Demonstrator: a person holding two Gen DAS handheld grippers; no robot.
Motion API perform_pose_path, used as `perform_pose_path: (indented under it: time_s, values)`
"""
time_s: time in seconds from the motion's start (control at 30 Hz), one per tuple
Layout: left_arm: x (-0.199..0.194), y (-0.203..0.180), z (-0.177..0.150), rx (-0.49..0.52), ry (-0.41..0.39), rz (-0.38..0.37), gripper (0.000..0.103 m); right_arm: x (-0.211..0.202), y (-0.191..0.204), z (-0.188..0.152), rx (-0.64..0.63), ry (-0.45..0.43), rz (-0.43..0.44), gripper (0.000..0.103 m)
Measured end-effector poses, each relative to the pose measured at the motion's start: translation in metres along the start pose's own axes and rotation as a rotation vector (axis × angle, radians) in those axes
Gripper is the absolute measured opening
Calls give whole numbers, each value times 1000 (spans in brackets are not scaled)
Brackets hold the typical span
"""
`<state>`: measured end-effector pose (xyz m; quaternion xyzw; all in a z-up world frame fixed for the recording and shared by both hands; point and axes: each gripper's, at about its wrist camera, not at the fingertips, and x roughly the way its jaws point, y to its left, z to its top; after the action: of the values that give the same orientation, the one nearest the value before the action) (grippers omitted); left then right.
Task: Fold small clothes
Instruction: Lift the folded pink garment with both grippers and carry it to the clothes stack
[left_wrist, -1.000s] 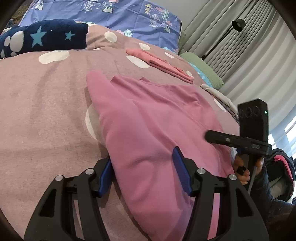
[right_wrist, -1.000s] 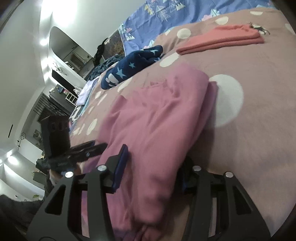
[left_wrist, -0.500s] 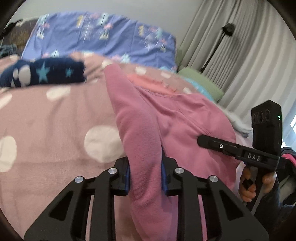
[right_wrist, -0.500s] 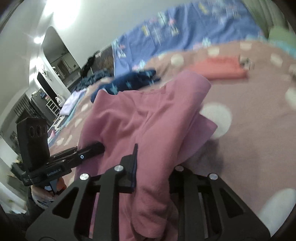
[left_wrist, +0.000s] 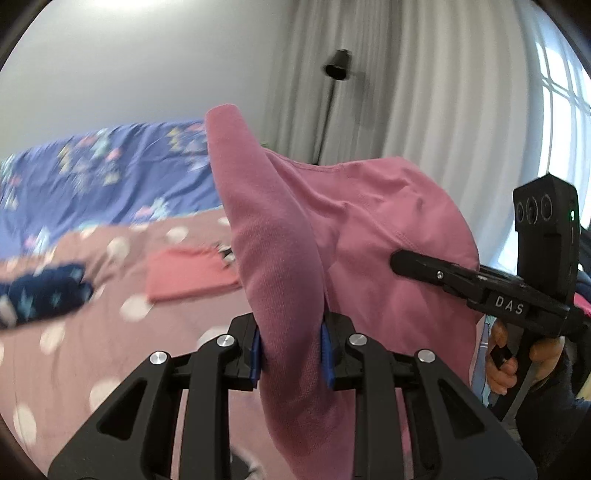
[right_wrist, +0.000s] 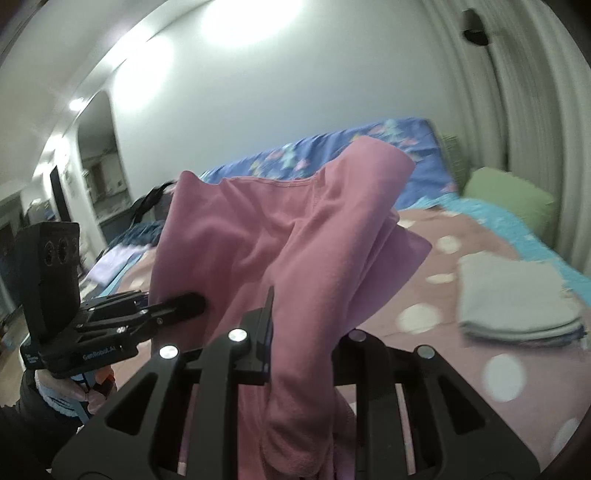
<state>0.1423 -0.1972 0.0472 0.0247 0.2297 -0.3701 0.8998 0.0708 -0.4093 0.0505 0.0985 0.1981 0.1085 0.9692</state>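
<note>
Pink garment (left_wrist: 369, 236) between both tools

Matt pink fleecy cloth garment (left_wrist: 280, 266), matt dotted bedspread (right_wrist: 480, 266)

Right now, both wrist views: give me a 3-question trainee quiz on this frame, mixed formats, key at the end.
1. True or false: the pink garment lies flat on the bed.
2. Multiple choice: what is the left gripper doing? A) open above the cloth B) shut on the pink garment C) holding a pillow
3. Fill in: right of the right gripper, a folded ____ stack rests on the bed.

Key
1. False: both grippers hold it up off the bed.
2. B
3. grey
</note>
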Motion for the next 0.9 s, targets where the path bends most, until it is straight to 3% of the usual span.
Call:
perform_pose_path:
  time_s: [0.27,0.43,0.73,0.77,0.8,0.83,0.87,0.9]
  values:
    - [98,-58,80,107,55,-102,25,-24,-86,51,0,-75,-201,20]
    - [161,-92,117,179,50,-113,25,-23,-150,83,37,-94,-313,20]
    - [279,-121,142,258,83,-50,25,31,-248,106,78,-72,-460,20]
    - [290,-121,141,257,83,-43,26,39,-257,106,79,-71,-474,20]
    - [305,-122,138,255,84,-29,34,48,-270,104,86,-69,-492,20]
    - [318,-120,134,258,89,-2,43,58,-283,101,93,-62,-518,23]
    - [333,-119,128,264,102,54,59,69,-301,96,105,-42,-588,41]
    - [351,-117,115,270,149,100,60,77,-312,88,128,-15,-650,57]
